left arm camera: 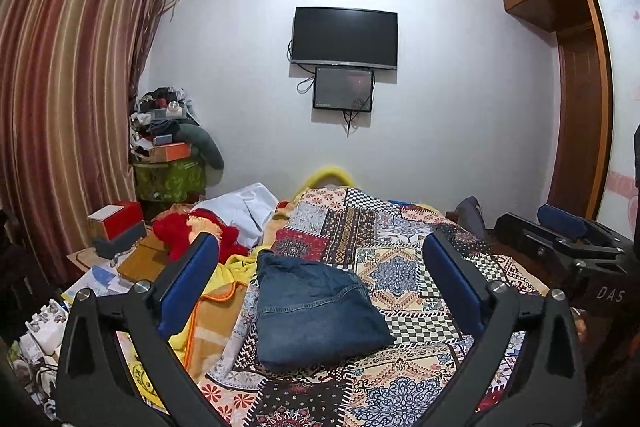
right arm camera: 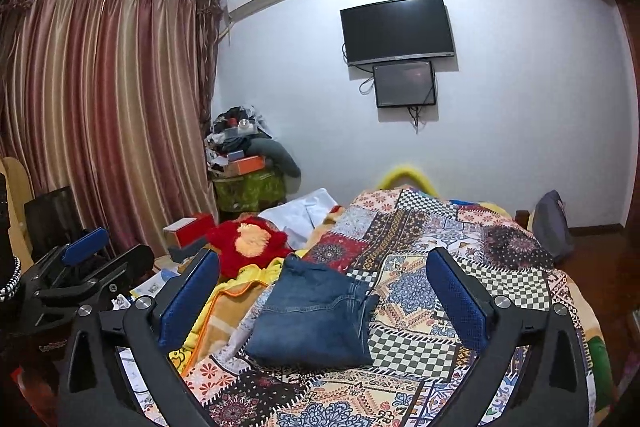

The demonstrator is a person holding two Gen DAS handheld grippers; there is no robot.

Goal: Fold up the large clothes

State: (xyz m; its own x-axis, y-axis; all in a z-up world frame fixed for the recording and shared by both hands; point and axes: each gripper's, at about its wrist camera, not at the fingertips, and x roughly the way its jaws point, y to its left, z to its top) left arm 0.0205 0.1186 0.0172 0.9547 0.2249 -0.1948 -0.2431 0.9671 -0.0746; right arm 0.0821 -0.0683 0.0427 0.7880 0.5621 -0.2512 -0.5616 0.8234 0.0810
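Folded blue jeans [left arm camera: 316, 311] lie in a compact bundle on the patchwork bedspread [left arm camera: 400, 267]; they also show in the right wrist view [right arm camera: 316, 315]. My left gripper [left arm camera: 320, 259] is open and empty, held above and short of the jeans, its blue pads [left arm camera: 192, 279] wide apart. My right gripper [right arm camera: 324, 263] is also open and empty, above the jeans. The right gripper shows at the right edge of the left wrist view [left arm camera: 560, 227]; the left gripper shows at the left of the right wrist view [right arm camera: 88, 247].
A red and yellow plush item [right arm camera: 248, 243], a white cloth [right arm camera: 304, 211] and a yellow blanket [right arm camera: 240, 287] lie left of the bedspread [right arm camera: 440, 267]. Boxes and papers [left arm camera: 120, 227] clutter the left side. Striped curtains [left arm camera: 60, 87], a cluttered stand [left arm camera: 168, 147], wall screens [left arm camera: 344, 35] and a wardrobe [left arm camera: 576, 107] surround the bed.
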